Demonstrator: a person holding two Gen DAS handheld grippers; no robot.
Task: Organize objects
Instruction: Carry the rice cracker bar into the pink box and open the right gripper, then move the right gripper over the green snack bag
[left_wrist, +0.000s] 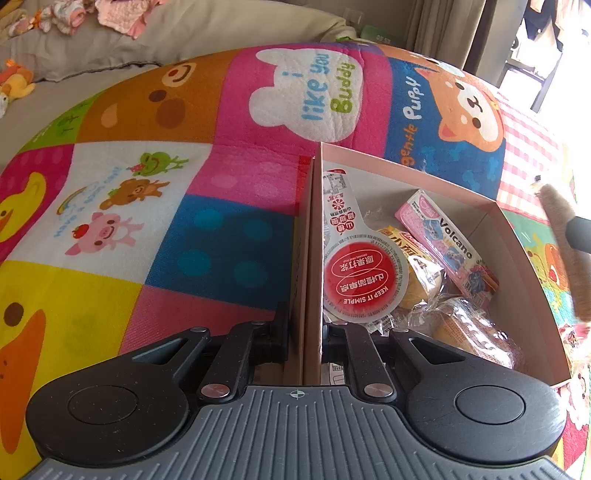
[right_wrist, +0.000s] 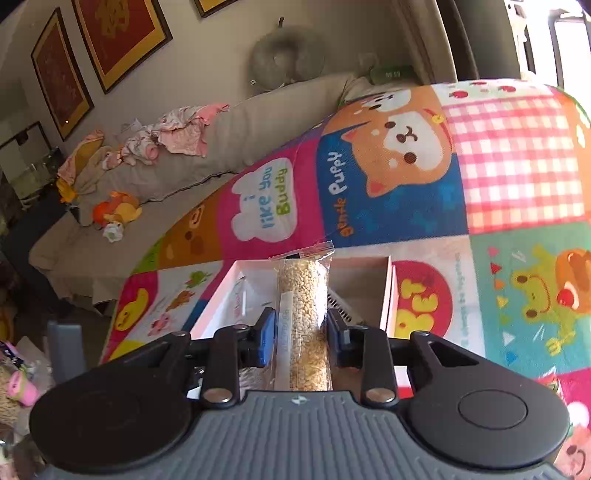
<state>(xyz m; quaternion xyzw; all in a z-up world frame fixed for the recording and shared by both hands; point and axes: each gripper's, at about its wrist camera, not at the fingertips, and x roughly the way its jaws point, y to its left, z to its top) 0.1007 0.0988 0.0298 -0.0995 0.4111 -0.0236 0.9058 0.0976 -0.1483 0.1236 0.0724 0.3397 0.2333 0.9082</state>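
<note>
- Left gripper (left_wrist: 304, 332), jaws pinched on the box (left_wrist: 495, 206) wall; slipping would shift it.
- Right gripper (right_wrist: 301, 332), jaws clamping the grain bar (right_wrist: 303, 295), seemingly above the box; its slick wrapper could slide free.

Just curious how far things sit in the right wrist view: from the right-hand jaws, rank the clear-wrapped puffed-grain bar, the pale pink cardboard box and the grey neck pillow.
1. Clear-wrapped puffed-grain bar: between the jaws.
2. Pale pink cardboard box: just beyond, on the mat.
3. Grey neck pillow: far back, atop the sofa.

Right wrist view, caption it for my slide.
Right gripper holds a puffed-grain bar above the pink box.
</note>
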